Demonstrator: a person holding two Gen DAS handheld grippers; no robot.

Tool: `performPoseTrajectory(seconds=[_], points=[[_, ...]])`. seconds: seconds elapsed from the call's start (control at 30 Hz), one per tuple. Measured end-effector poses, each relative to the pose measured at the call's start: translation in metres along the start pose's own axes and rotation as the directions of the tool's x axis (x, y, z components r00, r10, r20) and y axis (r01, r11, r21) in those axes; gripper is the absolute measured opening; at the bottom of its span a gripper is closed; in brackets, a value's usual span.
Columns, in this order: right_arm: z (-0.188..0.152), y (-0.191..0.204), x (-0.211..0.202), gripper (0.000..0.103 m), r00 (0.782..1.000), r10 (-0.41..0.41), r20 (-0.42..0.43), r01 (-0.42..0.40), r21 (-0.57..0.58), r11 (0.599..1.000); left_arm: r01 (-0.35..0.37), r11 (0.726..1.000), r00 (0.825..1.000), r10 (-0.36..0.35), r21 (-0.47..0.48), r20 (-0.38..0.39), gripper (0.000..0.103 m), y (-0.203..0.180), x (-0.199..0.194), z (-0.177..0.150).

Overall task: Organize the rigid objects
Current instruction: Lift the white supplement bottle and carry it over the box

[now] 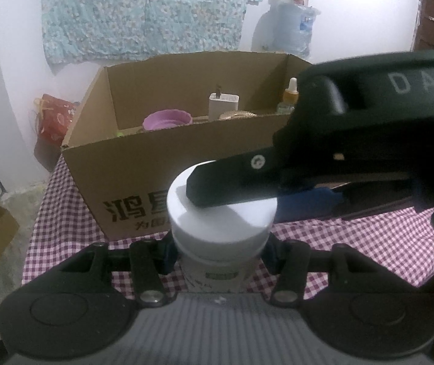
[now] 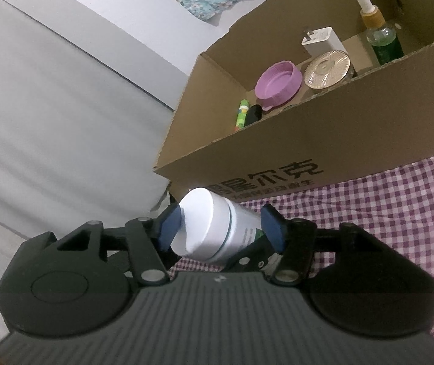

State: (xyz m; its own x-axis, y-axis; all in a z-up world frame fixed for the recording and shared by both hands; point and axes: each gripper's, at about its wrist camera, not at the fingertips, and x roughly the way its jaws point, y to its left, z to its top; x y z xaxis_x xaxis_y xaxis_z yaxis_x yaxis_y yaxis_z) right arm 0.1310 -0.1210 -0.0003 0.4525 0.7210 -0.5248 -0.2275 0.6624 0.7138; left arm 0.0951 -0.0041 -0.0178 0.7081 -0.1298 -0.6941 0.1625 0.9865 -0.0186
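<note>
Checked cloth (image 1: 354, 237) fronts the box (image 1: 131, 167); left tongs (image 1: 220, 252) pinch the jar (image 1: 220, 213), right tongs (image 2: 221, 228) spread around its lid.

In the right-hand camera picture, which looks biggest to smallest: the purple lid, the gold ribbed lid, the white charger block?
1. purple lid
2. gold ribbed lid, only slightly smaller, so nearly a tie
3. white charger, partly hidden behind the gold ribbed lid

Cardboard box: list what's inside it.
Inside the cardboard box: dropper bottle, white charger, gold ribbed lid, purple lid, green tube, black item. Its front wall hides the rest.
</note>
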Motion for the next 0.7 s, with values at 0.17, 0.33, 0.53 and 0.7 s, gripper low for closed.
performPoseTrajectory(seconds=[0.17, 0.33, 0.53, 0.7], points=[[-0.002, 0.005, -0.005, 0.054, 1.000, 0.031, 0.005, -0.031, 0.001, 1.000, -0.020, 1.000, 1.000, 0.020, 0.016, 0.022, 0.054, -0.005, -0.013, -0.001], [-0.001, 0.020, -0.016, 0.054, 0.998, 0.065, 0.021, -0.064, -0.028, 0.998, -0.050, 0.998, 0.997, 0.048, 0.045, 0.061, 0.054, -0.012, -0.036, 0.003], [0.009, 0.045, -0.038, 0.054, 0.990, 0.126, 0.065, -0.120, -0.096, 0.988, -0.070, 0.995, 0.990, 0.060, 0.074, 0.128, 0.054, -0.019, -0.067, 0.023], [0.032, 0.063, -0.057, 0.054, 0.979, 0.161, 0.122, -0.142, -0.154, 0.978, -0.047, 0.992, 0.984, 0.026, 0.114, 0.174, 0.054, -0.023, -0.081, 0.053]])
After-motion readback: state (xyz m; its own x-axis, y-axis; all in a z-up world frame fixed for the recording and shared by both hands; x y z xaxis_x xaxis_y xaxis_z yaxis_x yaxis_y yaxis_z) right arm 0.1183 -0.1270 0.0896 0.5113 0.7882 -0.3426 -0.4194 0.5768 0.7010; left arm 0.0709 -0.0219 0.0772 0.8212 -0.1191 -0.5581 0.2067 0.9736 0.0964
